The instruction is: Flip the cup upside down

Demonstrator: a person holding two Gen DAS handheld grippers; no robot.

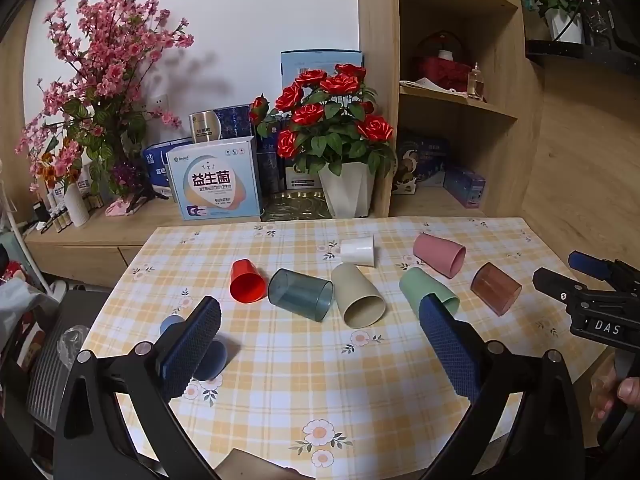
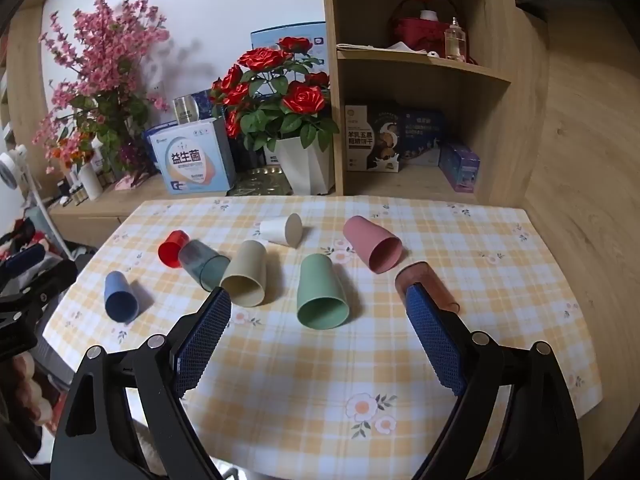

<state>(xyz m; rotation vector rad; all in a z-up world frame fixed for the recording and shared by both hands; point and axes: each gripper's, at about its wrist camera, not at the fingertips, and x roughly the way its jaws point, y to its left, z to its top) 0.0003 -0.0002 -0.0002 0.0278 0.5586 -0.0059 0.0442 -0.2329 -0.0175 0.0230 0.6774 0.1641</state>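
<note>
Wooden shelving and a low sideboard with artificial roses [image 2: 276, 80] in a white pot back a desk [image 2: 460, 248] covered by a yellow-checked, flower-printed cloth. Eight cups lie on their sides across it, none upright. The red cup [image 1: 247, 282] and smoky teal translucent cup [image 1: 301, 294] touch, mouths toward the camera. The beige cup [image 1: 358, 295] and mint green cup [image 2: 322, 292] lie with long axes running front to back, open mouths nearest the viewer. The white cup [image 2: 282, 230] lies across, its closed base facing right in the right wrist view. The pink cup [image 2: 373, 245] points its mouth forward and right. The brownish translucent cup [image 1: 496, 289] is partly hidden behind a finger pad in the right wrist view. The dark blue cup [image 2: 119, 298] lies apart at the left, mostly hidden by a pad in the left wrist view.

The left hand-held gripper [image 1: 320, 340] is spread wide, holding nothing. The right hand-held gripper [image 2: 320, 332] is likewise spread wide and empty, its textured blue pads [image 2: 204, 336] above the cloth.
</note>
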